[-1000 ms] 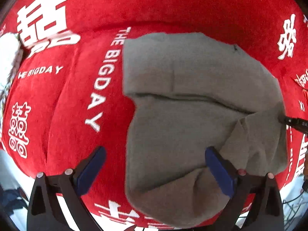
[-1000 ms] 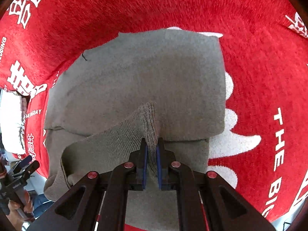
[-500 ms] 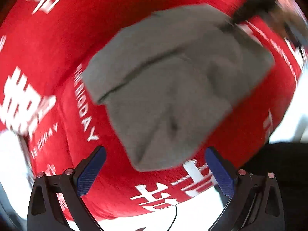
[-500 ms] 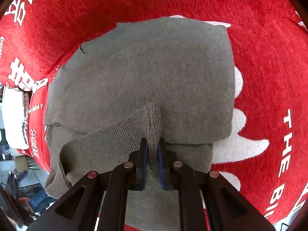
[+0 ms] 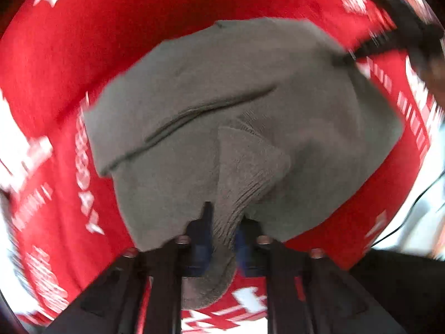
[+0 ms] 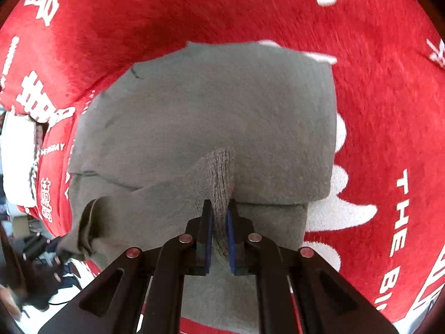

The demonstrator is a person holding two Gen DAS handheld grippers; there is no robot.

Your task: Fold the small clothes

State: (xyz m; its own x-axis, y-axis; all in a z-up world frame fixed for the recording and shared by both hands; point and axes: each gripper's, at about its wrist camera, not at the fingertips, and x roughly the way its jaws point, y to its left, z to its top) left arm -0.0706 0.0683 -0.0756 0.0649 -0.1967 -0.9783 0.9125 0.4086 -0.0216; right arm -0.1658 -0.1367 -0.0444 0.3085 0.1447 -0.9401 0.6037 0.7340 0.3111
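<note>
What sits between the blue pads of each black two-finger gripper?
A pinched ribbed fold of the grey knit garment: the right gripper in the right wrist view, the left gripper in the left wrist view.

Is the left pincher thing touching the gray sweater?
Touching. In the left wrist view, the left gripper is shut on a ribbed fold of the gray sweater, cloth pinched between its fingers.

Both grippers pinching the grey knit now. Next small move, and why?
Probably lift both ribbed corners together and carry them toward the far edge. The left gripper and right gripper are each shut on a fold of the grey garment, which lies partly folded on the red cloth, its near edge raised.
</note>
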